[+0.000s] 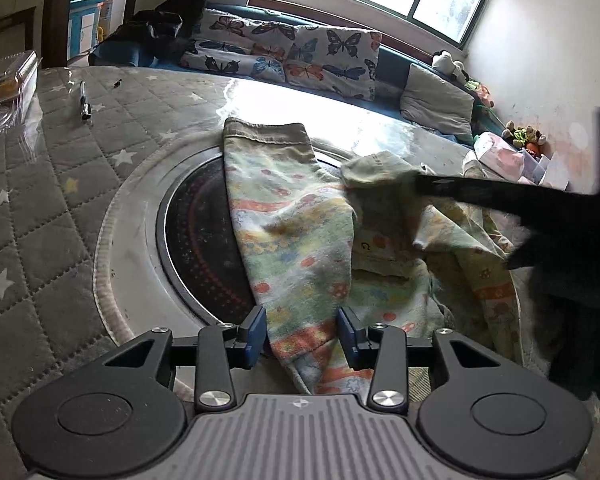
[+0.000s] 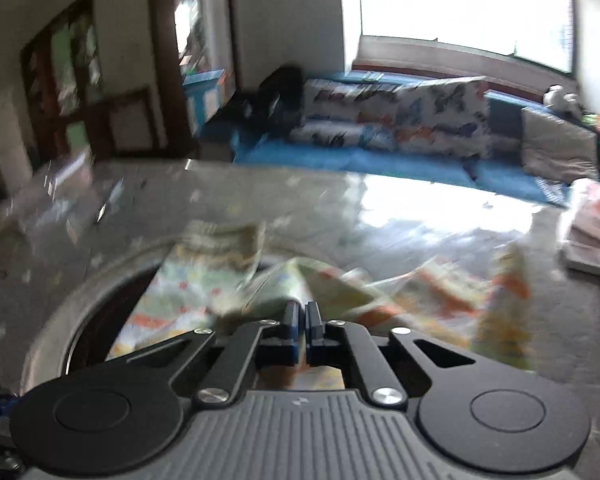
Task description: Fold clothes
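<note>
Left claw (image 1: 302,334) agape, fingers wide apart; right claw (image 2: 302,316) pinched nearly closed.

Pastel patterned child's pants (image 1: 300,236) lie rumpled on the table, one ribbed cuff lifted.

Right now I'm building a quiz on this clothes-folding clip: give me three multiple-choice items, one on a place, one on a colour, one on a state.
1. Where does the patterned garment lie?
A. over the round dark inset of the table
B. on the sofa
C. on the floor

2. What colour are the left tool pads?
A. red
B. blue
C. white

3. How is the right tool set?
A. wide open
B. out of view
C. closed on cloth

Answers: 1 A, the garment crosses the round inset; 2 B, both pads look blue; 3 C, the jaws nearly meet with garment fabric between them.
</note>
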Demonstrator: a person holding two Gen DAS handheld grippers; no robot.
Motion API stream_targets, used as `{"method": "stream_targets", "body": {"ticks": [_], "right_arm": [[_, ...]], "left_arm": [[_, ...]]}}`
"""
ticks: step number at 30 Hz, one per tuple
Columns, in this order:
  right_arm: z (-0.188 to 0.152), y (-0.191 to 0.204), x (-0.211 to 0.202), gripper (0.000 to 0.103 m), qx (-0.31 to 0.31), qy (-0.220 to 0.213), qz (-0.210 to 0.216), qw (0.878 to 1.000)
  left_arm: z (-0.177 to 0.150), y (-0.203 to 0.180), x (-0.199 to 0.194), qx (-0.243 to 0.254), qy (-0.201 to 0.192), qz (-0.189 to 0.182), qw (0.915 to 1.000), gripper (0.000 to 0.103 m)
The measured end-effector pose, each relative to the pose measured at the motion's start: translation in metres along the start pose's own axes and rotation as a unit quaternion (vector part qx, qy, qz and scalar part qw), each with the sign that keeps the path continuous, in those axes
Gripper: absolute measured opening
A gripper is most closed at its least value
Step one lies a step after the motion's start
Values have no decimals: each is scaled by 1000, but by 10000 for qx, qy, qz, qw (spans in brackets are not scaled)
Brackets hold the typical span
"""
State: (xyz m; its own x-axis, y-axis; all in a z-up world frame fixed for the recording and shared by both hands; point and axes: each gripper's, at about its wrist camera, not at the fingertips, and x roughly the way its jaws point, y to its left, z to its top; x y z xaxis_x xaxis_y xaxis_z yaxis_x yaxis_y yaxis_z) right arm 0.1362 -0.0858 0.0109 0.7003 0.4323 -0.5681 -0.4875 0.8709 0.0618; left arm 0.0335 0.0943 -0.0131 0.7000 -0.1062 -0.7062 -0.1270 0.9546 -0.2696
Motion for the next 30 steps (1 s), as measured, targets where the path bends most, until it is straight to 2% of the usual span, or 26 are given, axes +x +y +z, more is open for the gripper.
{"method": "stream_targets", "body": {"ticks": [3, 6, 8, 10, 15, 18, 19, 26, 28, 30], "right_arm": [[1, -24, -31, 0, 218, -344, -281, 9988], [0, -48, -59, 0, 434, -445, -508, 9968], [-3, -50, -64, 0, 374, -369, -492, 9974], [-6, -52, -67, 5, 293, -279, -458, 9981], [-14, -21, -43, 13, -128, 28, -33, 9999], [-18, 2, -22, 35, -372, 173, 135, 9991], [-18, 7, -16, 36, -416, 197, 151, 9988], [-8, 16, 39, 33, -339, 531, 157, 9979], [-8, 14, 44, 13, -280, 522, 110, 9982], [-7, 10, 40, 5, -223, 410, 45, 9989]], "left_arm": [[1, -2, -3, 32, -43, 25, 10000, 44], [2, -5, -6, 76, -96, 29, 9999, 46], [3, -7, -6, 90, -107, 47, 9999, 46], [3, -9, -7, 100, -114, 56, 9999, 46], [1, -13, -9, 119, -101, 47, 9999, 48], [0, -12, -10, 119, -84, 40, 9999, 49], [1, -12, -9, 108, -76, 34, 9999, 50], [0, -7, -6, 28, 6, 12, 10000, 52], [-1, -6, -4, 1, 41, 29, 10000, 52], [-1, -4, -3, -20, 57, 51, 10000, 52]]}}
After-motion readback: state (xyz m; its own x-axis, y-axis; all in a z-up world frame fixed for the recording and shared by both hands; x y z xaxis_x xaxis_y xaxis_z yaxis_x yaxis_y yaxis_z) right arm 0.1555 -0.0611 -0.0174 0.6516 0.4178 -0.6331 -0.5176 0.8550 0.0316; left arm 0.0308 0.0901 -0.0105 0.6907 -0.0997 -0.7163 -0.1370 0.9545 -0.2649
